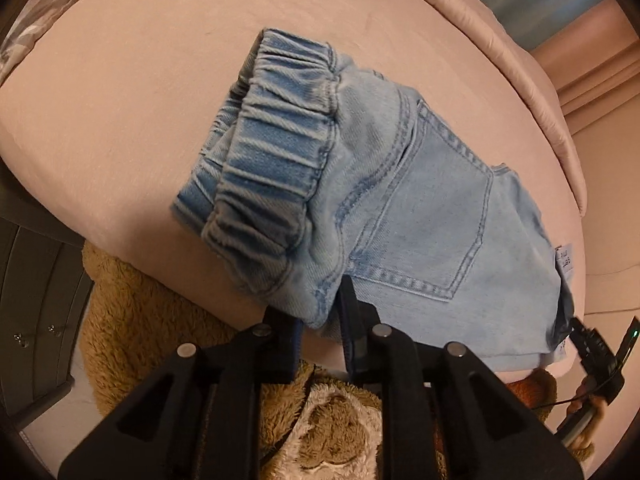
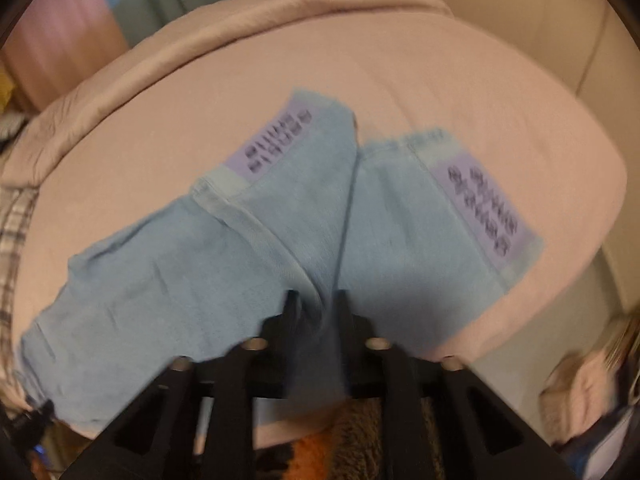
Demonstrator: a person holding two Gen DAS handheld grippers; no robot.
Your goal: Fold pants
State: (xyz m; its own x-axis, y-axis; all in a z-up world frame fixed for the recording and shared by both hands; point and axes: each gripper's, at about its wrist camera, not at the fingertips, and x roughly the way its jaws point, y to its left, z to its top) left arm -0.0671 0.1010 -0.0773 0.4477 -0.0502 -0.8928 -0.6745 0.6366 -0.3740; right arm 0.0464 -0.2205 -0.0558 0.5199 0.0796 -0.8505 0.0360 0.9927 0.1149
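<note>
Both wrist views close, looking down-forward over bed [image 1: 120, 100] edge — opposite ends, sharing pants [image 1: 420, 208].

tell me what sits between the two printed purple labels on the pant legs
In the right wrist view, only denim: the two leg ends of the pants, with a dark gap between them, separate the left label from the right label.

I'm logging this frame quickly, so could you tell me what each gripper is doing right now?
Left gripper: closed on the near edge of the jeans.
Right gripper: closed on a bunched fold of the jeans.
</note>
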